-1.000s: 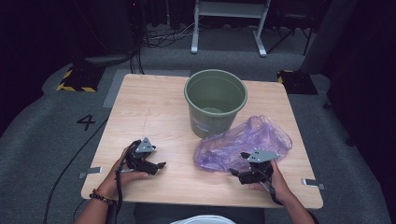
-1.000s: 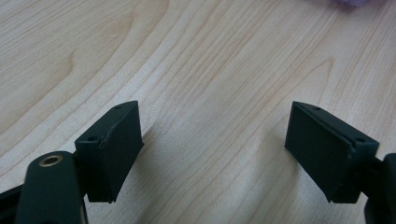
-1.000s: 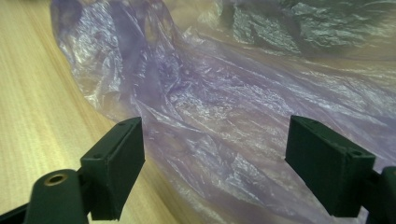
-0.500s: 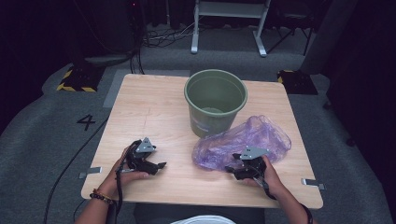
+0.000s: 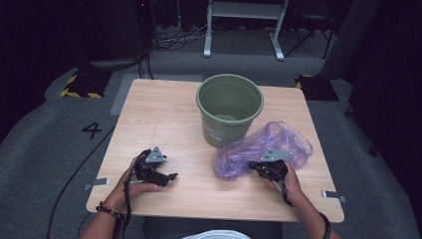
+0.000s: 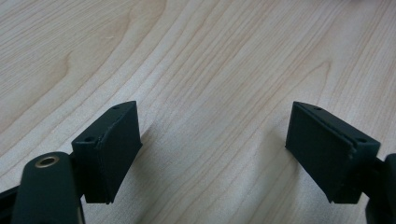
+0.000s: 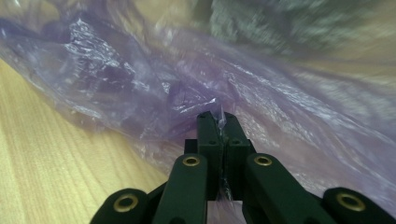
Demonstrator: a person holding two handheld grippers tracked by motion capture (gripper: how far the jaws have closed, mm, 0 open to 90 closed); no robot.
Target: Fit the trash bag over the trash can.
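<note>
1. Your right gripper [image 7: 218, 122] has just closed, pinching the purple plastic bag [image 5: 263, 147], which lies at the green bucket's [image 5: 229, 107] five o'clock.
2. Your left gripper [image 6: 212, 149] rests wide open, holding nothing, on the table [image 5: 164, 112].

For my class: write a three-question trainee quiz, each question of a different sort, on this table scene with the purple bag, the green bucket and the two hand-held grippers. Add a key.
1. True or false: the right gripper is shut on the purple plastic bag.
2. The left gripper is: A) open over bare table; B) shut on the bag; C) inside the bucket.
3. Fill in: the bag lies on the table beside the green ____.

Key: 1 true, a fold of film is pinched between the closed jaws. 2 A. 3 bucket.
</note>
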